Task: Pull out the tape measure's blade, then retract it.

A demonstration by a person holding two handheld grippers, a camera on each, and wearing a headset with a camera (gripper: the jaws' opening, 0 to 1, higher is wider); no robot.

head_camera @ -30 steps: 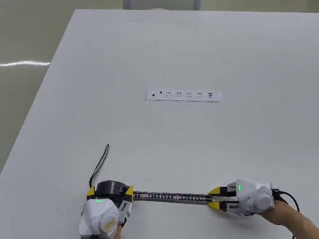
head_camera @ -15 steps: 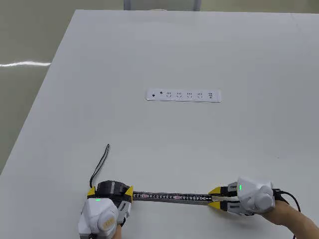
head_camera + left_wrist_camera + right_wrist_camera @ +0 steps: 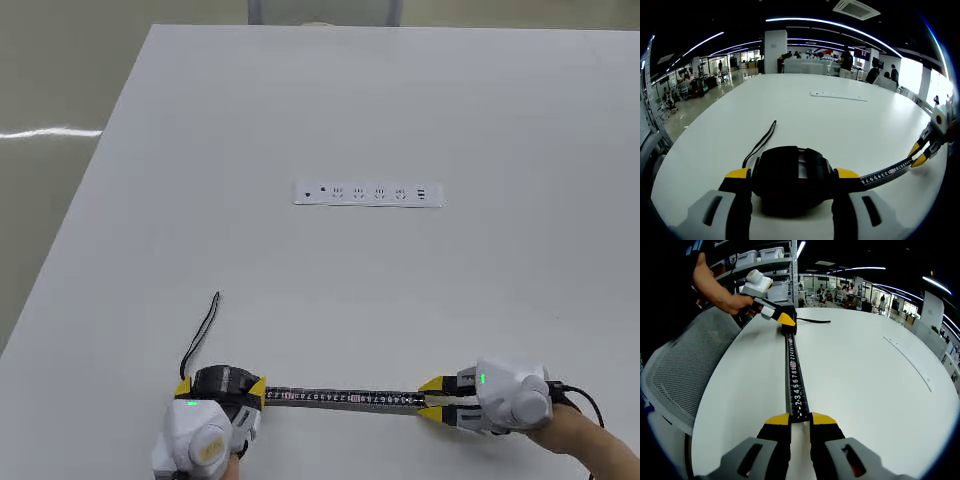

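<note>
A black tape measure case [image 3: 226, 381] [image 3: 792, 175] sits at the near left of the white table, held between the yellow-tipped jaws of my left gripper [image 3: 221, 388] [image 3: 792, 174]. Its black wrist strap [image 3: 200, 331] [image 3: 760, 143] trails away across the table. The dark blade [image 3: 345, 397] [image 3: 794, 382] [image 3: 884, 174] runs out flat to the right along the tabletop. My right gripper [image 3: 432, 397] [image 3: 799, 418] is shut on the blade's end. In the right gripper view the left gripper [image 3: 785, 318] and the case [image 3: 790, 329] show at the blade's far end.
A white power strip [image 3: 367, 192] [image 3: 838, 95] [image 3: 906, 360] lies flat mid-table, beyond the blade. The table's near edge [image 3: 330, 475] runs just below both grippers. A grey mesh chair [image 3: 685, 370] stands beside the table. Office desks and people are in the background.
The left gripper with the case has drifted slightly down and left; the right gripper stays put, so the blade shows a little longer.
</note>
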